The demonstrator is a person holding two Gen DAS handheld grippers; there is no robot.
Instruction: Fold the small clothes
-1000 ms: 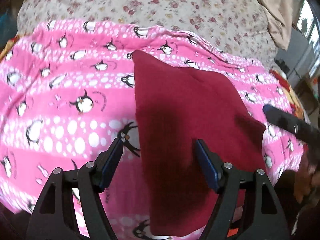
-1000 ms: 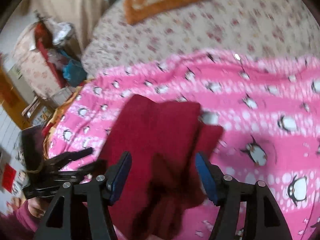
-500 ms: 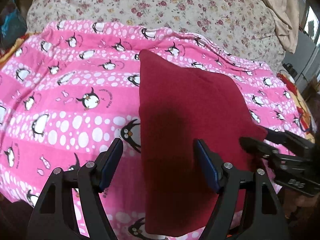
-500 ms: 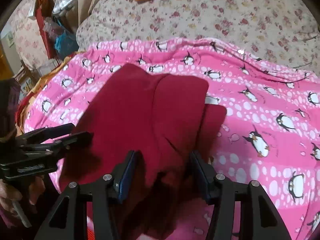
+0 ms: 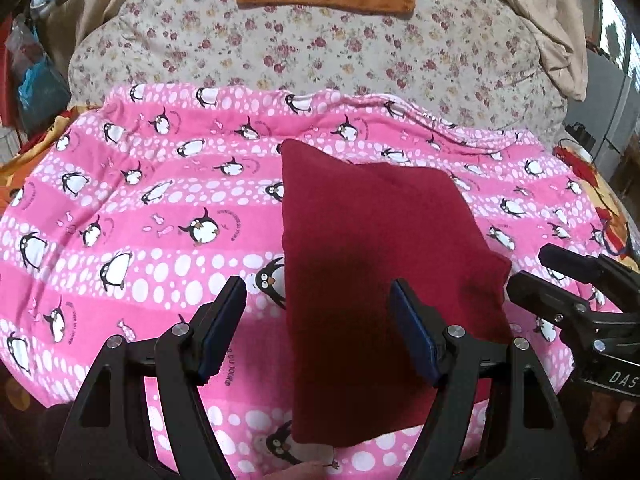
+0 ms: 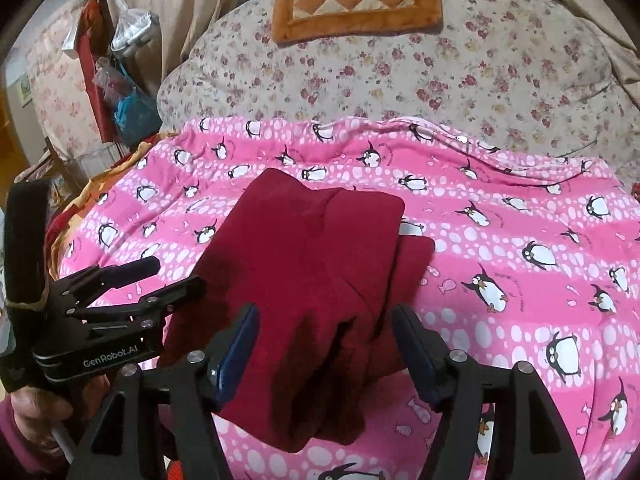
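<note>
In the left wrist view, the left gripper (image 5: 320,320) is hovering at the bottom of the frame with its 2 jaws standing apart, gripping nothing; the cloth's (image 5: 372,248) left edge is lying between them. In the right wrist view, the right gripper (image 6: 324,340) is sitting low in the frame with its jaws opening, and the cloth's bunched near end is lying between them; whether a pad is brushing the fabric is hard to judge. The dark red cloth (image 6: 304,256) is lying folded at mid-frame on the blanket (image 6: 500,240), a pink one with penguins. Beyond it, a floral quilt (image 6: 400,64) is filling the upper frame, with an orange mat (image 6: 356,0) resting at the top.
</note>
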